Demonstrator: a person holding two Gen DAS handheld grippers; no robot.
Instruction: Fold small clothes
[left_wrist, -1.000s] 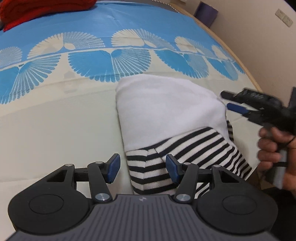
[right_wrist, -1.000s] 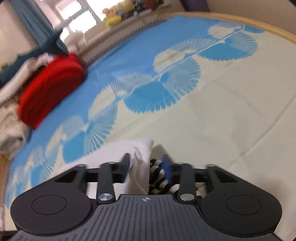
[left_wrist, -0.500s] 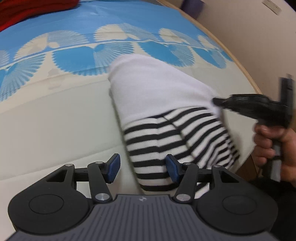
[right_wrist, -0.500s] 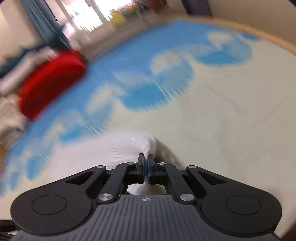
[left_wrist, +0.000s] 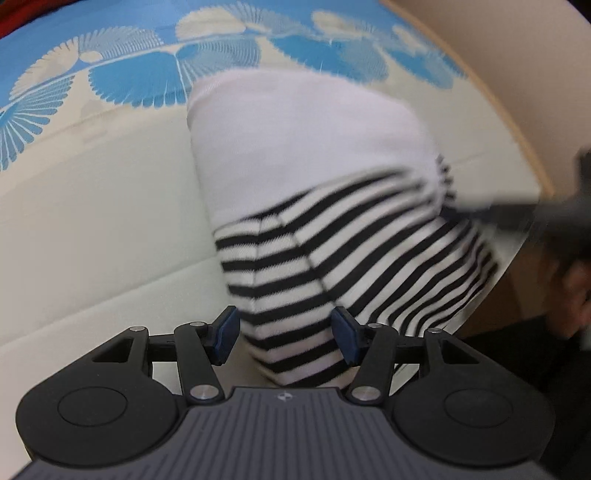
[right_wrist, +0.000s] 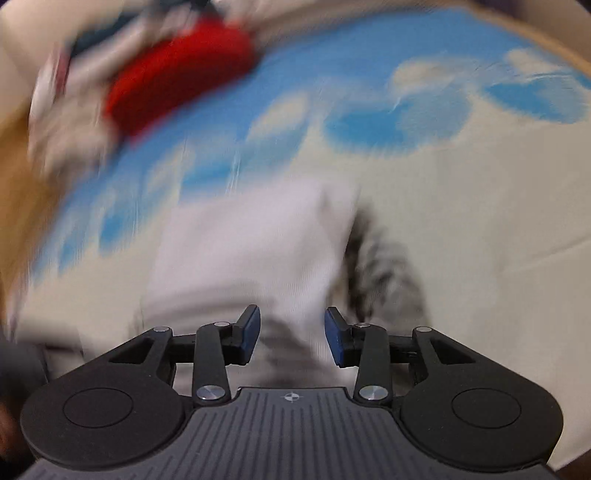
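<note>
A small garment lies folded on the bed: a white part (left_wrist: 303, 144) farther away and a black-and-white striped part (left_wrist: 332, 266) nearer. My left gripper (left_wrist: 284, 334) is open, its blue pads either side of the striped end. In the blurred right wrist view the garment (right_wrist: 240, 254) lies just ahead of my right gripper (right_wrist: 291, 334), which is open over its near edge. The right gripper also shows as a dark blur at the garment's right edge in the left wrist view (left_wrist: 517, 214).
The bedsheet (left_wrist: 92, 206) is cream with a blue fan pattern farther away. A red folded item (right_wrist: 181, 81) and pale clothes lie at the far side. The bed's wooden edge (left_wrist: 517, 122) curves along the right, with a beige wall behind.
My right gripper, shut on the white cloth half a second ago, has opened and let it go while swinging fast. The left gripper has moved closer over the striped end.
</note>
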